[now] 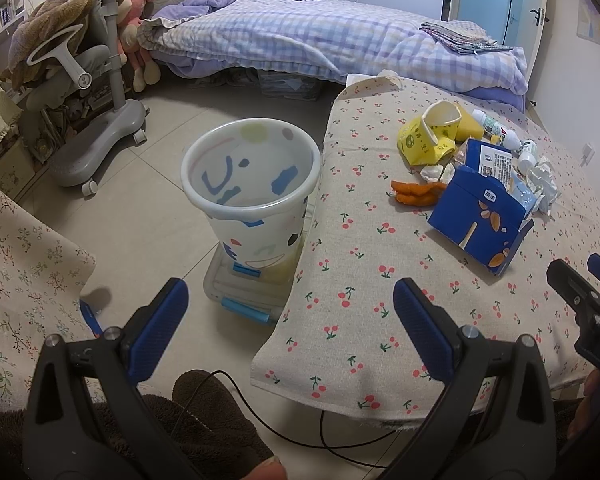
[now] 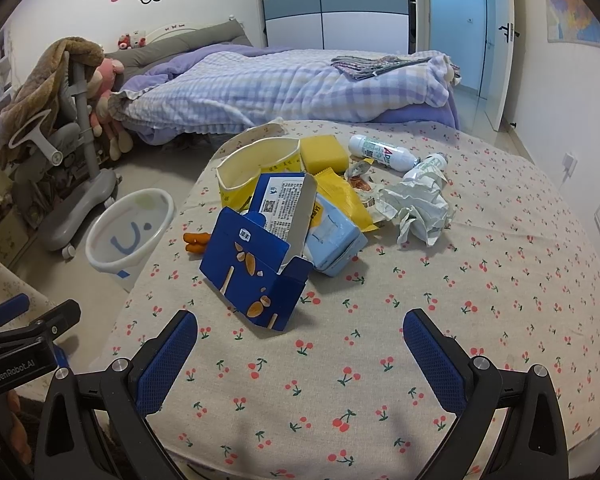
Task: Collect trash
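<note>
**Two empty grippers wait before a pile of trash on a cherry-print table**

A table covered in beige cloth printed with red cherries [image 2: 380, 320] fills the centre and right of the right wrist view. Behind it, across the upper frame, lies a bed with a lilac checked quilt [image 2: 284, 88]. At middle left, on the floor just beside the table edge, stands a white plastic waste bin with coloured blotches [image 1: 252, 184], open and seemingly empty.

The trash sits heaped at the centre of the frame: an opened dark blue cardboard box with almond pictures [image 2: 256, 276] nearest, a torn yellow paper cup [image 2: 256, 168] behind it, crumpled white paper [image 2: 416, 208] to the right, and a small white plastic bottle [image 2: 380, 152] beyond.

The right gripper [image 2: 300, 344], at the lower edge, has its blue-padded tongs spread wide and holds nothing. The left gripper [image 1: 290, 308], also wide open and empty, hovers near the bin.

The blue box looks the sensible first pick: close on one firm wall, lift clear, and release over the bin.
</note>
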A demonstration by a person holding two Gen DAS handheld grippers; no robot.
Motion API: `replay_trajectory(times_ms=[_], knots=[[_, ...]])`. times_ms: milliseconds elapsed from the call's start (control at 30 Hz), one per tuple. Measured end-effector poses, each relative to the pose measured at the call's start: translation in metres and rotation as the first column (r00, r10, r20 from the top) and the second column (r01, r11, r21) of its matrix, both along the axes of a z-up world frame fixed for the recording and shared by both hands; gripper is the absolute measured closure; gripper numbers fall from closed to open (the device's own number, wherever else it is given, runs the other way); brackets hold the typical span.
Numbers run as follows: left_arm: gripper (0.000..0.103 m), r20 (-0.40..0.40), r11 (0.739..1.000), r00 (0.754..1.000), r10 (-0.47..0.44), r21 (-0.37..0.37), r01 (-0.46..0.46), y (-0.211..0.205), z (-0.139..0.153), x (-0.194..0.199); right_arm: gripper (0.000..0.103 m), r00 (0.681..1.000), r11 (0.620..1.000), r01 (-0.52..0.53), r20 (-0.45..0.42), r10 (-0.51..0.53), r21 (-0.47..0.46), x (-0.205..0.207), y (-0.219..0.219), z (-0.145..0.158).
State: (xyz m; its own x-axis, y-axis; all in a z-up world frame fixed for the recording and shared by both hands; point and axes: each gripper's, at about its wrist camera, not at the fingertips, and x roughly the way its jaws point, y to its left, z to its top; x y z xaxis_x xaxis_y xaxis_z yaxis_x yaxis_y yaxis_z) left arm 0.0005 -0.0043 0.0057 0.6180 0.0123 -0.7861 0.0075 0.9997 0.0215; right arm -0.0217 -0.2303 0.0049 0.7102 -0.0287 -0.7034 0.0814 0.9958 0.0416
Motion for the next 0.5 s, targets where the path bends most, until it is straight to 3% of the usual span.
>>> replay_trajectory(times_ms=[500], knots=[[0.001, 0.002, 1.0, 1.0, -0.002, 0.002, 0.002, -0.0002, 0.0003, -0.0008, 0.0, 1.0, 1.0, -0.001, -0.001, 0.001, 0.003, 0.0001, -0.0003, 0.0002]])
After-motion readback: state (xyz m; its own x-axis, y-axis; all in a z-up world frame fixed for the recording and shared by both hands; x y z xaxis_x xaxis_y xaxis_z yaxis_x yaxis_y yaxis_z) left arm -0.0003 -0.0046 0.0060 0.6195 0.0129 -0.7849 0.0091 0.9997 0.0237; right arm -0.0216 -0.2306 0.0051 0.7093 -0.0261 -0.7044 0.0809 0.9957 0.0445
